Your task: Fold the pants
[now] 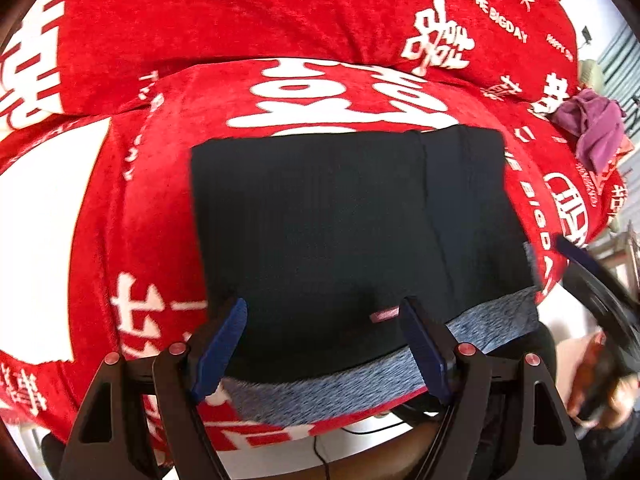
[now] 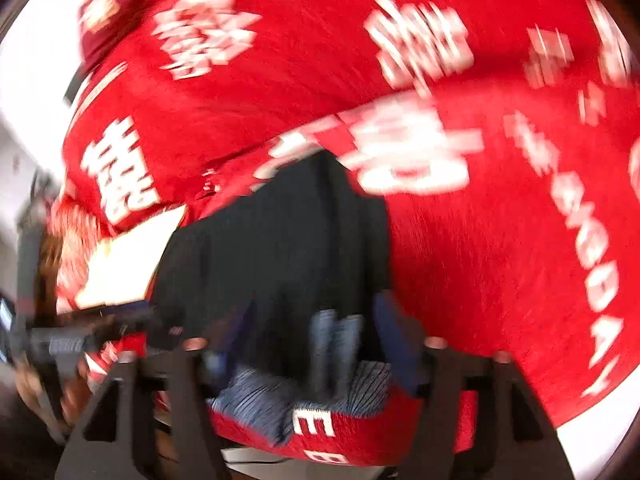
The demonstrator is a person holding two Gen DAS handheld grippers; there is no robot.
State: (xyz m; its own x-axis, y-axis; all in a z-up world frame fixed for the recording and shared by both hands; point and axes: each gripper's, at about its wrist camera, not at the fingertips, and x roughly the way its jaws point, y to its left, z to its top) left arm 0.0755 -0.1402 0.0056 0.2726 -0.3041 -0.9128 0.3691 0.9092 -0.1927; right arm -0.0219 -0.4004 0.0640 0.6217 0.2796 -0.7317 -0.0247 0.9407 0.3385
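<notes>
The dark pants (image 1: 320,216) lie folded into a flat rectangle on the red blanket (image 1: 240,20), with the blue-grey waistband (image 1: 332,388) along the near edge. My left gripper (image 1: 324,344) hovers over that near edge, open, its blue fingers (image 1: 224,340) wide apart and pressing nothing. At the right rim, a hand holds the right gripper's finger (image 1: 576,256) beside the pants. The right wrist view is blurred. In it the pants (image 2: 280,236) run away from my right gripper (image 2: 316,340), which is open; bunched waistband cloth (image 2: 256,396) sits low between its fingers, untouched.
A purple cloth (image 1: 596,128) lies at the blanket's far right edge. The blanket ends just below the waistband, with a pale floor and a dark cable (image 1: 320,452) beneath. A large white patch (image 1: 48,232) of the blanket is at the left.
</notes>
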